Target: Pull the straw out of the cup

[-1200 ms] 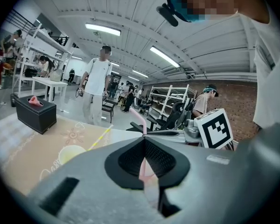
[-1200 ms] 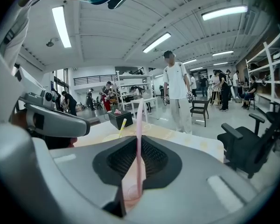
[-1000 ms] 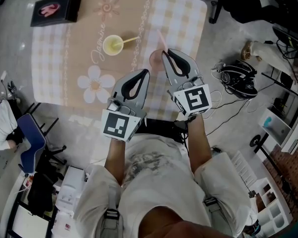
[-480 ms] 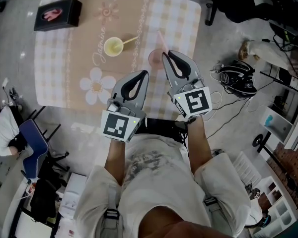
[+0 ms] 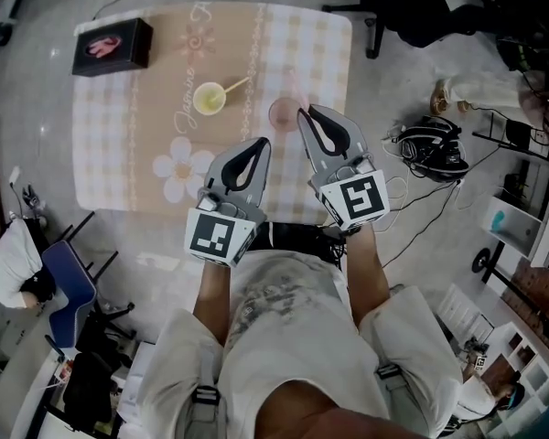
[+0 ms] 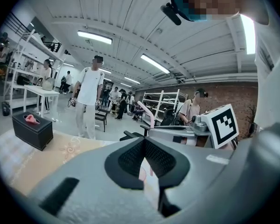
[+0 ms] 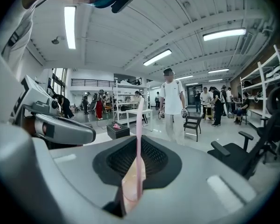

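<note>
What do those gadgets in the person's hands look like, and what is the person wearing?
The left gripper and right gripper match: grey plastic, tapered jaws lined with black ribbed pads, a black-and-white marker cube behind. The shirt is pale, short-sleeved.

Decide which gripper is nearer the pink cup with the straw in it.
Right. The right gripper has its tips just beside the pink cup, on its right in the head view. The left gripper is farther off, below and left of it.

2 cups stand on the table (image 5: 119, 154): the yellow cup (image 5: 209, 98) mid-table, the pink cup (image 5: 283, 112) near its right edge, the right gripper (image 5: 304, 113) at the pink straw (image 5: 295, 90).
</note>
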Action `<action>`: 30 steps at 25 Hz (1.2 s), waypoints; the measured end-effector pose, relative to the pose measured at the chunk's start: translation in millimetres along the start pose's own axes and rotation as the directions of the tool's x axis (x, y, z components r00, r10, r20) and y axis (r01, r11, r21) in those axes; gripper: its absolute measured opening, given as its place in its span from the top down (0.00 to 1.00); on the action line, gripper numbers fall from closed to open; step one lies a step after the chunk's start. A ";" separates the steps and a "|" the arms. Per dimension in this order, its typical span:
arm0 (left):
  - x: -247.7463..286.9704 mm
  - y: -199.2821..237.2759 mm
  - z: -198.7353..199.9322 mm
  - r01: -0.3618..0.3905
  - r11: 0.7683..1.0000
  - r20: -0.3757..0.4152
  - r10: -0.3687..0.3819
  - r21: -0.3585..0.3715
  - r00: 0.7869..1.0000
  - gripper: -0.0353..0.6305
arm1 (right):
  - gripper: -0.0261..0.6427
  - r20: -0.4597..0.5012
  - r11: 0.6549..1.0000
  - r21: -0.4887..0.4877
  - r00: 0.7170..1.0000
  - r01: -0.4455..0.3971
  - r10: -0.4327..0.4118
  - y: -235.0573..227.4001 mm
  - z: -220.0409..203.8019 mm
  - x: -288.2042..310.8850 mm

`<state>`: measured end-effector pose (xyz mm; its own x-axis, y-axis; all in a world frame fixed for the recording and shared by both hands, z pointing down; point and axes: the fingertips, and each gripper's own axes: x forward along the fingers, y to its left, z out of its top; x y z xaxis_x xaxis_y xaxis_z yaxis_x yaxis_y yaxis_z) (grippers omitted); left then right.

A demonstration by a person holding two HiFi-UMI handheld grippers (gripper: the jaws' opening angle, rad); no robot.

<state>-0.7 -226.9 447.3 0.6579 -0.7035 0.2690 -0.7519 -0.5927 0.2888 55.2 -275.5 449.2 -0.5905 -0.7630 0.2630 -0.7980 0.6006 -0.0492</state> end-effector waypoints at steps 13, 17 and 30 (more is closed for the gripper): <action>-22.5 -10.9 10.8 0.036 0.999 0.044 -0.038 0.030 0.998 0.94 | 0.91 0.014 1.000 -0.007 1.000 0.024 -0.024 26.0 14.4 -32.4; -29.8 -14.2 14.7 0.048 0.998 0.051 -0.050 0.034 0.997 0.94 | 0.91 0.011 0.999 -0.003 0.999 0.032 -0.032 34.3 16.4 -43.2; -51.2 -28.1 22.5 0.082 0.994 0.066 -0.087 0.075 0.994 0.94 | 0.91 0.018 0.997 0.031 0.998 0.066 -0.067 55.8 19.1 -81.9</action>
<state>-14.3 -183.1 404.7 0.7165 -0.6735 0.1819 -0.6965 -0.6760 0.2407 56.7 -184.0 406.5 -0.5379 -0.8057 0.2482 -0.8387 0.5411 -0.0613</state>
